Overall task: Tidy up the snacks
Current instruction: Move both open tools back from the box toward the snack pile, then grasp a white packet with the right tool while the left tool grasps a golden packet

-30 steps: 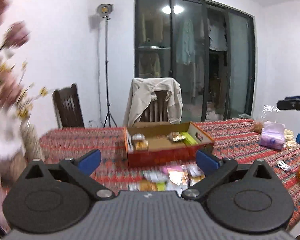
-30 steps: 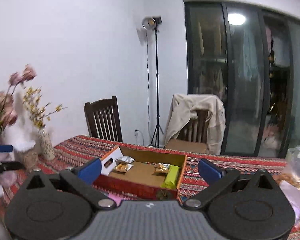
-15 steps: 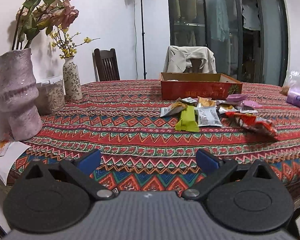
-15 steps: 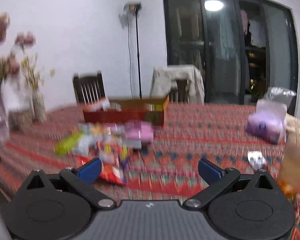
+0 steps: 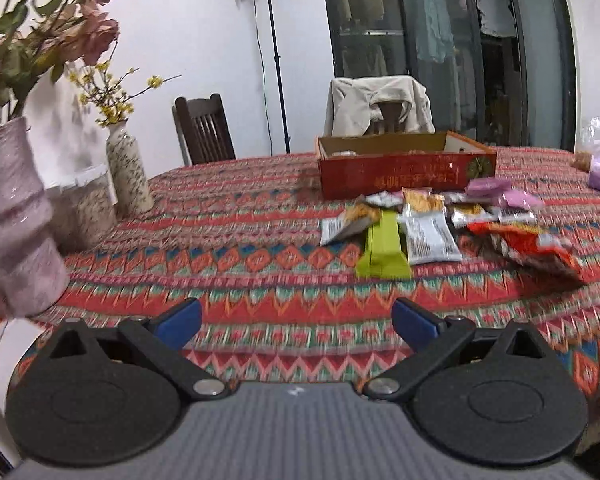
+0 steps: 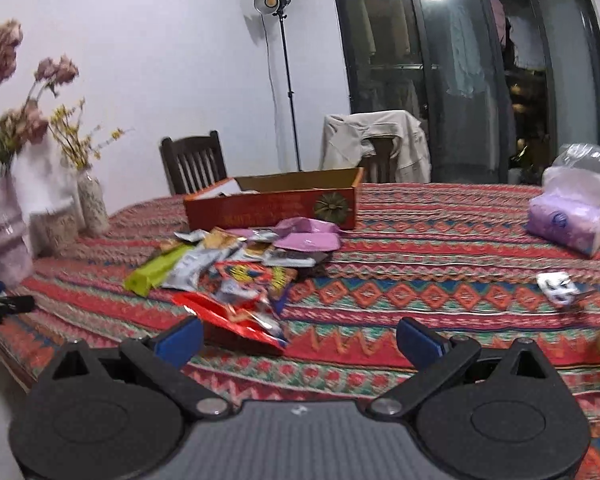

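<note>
Looking through the left wrist view, the left claw [image 5: 296, 318] is spread apart and holds nothing. A pile of shiny snack packets [image 5: 440, 226] lies on the striped worktop [image 5: 228, 248], just in front of the red cardboard box [image 5: 406, 176]. I cannot tell what is inside the box.

From the right wrist view, the right claw [image 6: 300, 338] is wide apart too, near a red packet [image 6: 236, 318]. Most tidying looks left to do.
</note>
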The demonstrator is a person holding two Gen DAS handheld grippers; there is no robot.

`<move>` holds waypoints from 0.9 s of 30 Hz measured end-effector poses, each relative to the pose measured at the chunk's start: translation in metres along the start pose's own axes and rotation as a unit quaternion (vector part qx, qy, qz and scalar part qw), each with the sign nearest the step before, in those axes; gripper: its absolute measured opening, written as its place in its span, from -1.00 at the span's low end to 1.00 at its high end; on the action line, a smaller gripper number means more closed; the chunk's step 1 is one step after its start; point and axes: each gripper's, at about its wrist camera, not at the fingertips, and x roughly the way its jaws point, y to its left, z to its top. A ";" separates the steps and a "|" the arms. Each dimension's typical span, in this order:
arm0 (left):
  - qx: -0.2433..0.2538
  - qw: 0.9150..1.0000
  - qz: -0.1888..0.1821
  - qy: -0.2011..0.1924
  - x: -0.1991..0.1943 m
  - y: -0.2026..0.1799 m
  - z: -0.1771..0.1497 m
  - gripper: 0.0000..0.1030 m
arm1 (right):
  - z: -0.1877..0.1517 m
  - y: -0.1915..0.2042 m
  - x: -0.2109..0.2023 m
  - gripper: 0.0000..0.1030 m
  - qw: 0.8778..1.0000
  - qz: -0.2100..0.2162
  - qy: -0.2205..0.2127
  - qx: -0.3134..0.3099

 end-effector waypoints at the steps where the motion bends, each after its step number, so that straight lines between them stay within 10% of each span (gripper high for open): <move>1: -0.004 1.000 -0.005 0.000 0.007 0.000 0.004 1.00 | 0.003 0.001 0.005 1.00 1.000 0.005 0.001 0.004; 15: 0.023 0.991 -0.121 0.042 0.180 -0.026 0.077 0.43 | 0.076 0.076 0.146 0.35 0.989 0.113 0.081 -0.045; 27: -0.076 0.962 -0.245 0.093 0.229 0.025 0.068 -0.06 | 0.072 0.139 0.249 0.32 0.982 0.032 0.168 -0.079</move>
